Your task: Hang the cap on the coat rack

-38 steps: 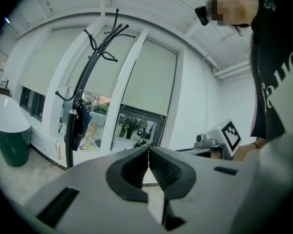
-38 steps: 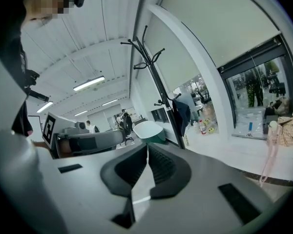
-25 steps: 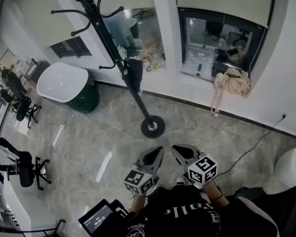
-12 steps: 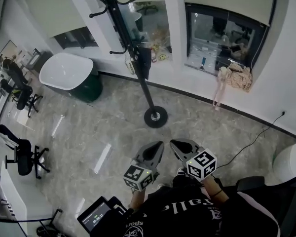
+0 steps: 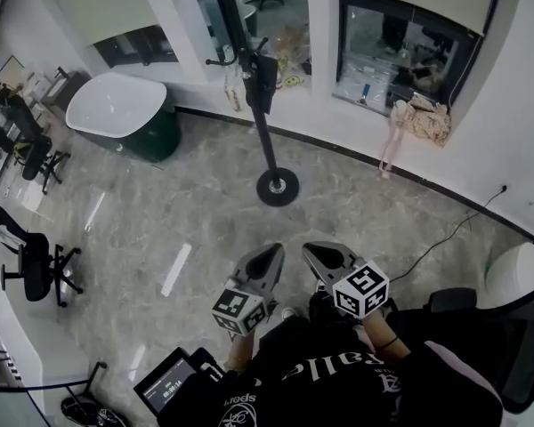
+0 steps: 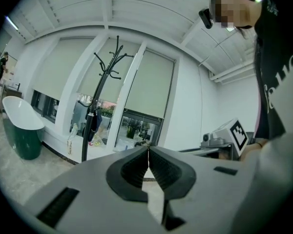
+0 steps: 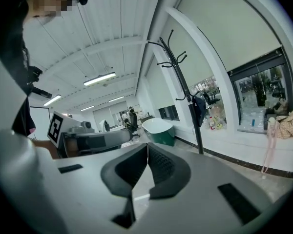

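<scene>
The black coat rack (image 5: 259, 118) stands on a round base (image 5: 277, 187) on the marble floor by the window. A dark item that looks like the cap (image 5: 262, 76) hangs on a low hook of the pole; it shows too as the dark cap (image 6: 91, 125) in the left gripper view and the cap (image 7: 198, 107) in the right gripper view. My left gripper (image 5: 273, 252) and right gripper (image 5: 311, 250) are held side by side near the person's body, well short of the rack. Both are shut with nothing between the jaws, as seen at the left gripper (image 6: 148, 150) and right gripper (image 7: 147, 146).
A white and green tub (image 5: 116, 118) stands left of the rack. Office chairs (image 5: 34, 263) are at the far left. A pale doll (image 5: 416, 124) hangs off the window sill. A cable (image 5: 449, 238) crosses the floor at right. A small screen (image 5: 169, 383) is near the person's feet.
The head view has shifted, so the rack, tub and window sit higher and nearer the top of the frame. Both grippers stay shut and together, slightly lower and further left.
</scene>
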`<state>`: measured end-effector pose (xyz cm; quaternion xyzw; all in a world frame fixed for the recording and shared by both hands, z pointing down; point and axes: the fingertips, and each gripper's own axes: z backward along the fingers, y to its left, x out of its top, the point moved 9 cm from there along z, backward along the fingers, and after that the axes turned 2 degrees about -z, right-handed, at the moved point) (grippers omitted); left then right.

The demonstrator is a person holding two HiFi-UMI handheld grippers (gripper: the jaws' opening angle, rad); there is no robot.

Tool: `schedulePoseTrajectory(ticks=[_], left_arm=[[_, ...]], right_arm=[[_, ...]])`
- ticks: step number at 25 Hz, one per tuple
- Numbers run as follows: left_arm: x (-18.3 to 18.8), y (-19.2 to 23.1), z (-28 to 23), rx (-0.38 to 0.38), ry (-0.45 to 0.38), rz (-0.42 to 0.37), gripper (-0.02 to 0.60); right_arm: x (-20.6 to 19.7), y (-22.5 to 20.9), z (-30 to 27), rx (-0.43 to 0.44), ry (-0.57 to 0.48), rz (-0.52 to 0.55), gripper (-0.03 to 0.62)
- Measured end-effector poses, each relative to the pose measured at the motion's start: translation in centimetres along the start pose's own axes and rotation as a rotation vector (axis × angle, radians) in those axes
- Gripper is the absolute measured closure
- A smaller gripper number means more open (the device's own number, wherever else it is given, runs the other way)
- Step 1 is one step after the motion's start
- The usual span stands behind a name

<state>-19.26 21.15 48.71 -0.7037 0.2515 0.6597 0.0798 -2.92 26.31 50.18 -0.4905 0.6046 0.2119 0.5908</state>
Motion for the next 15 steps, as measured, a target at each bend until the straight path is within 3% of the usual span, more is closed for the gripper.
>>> schedulePoseTrajectory(ticks=[7,15], left_arm=[[-1.5,-1.1,1.1,-0.038,0.02,-0.002,0.577],[-0.7,-1.0,2.6,-0.039,0.01,-0.003,0.577]], right_arm=[[-1.9,1.0,1.1,-0.035,0.003,-0.021,0.574],[-1.5,2.5,1.3,-0.043,0.001,-0.015,0.574]])
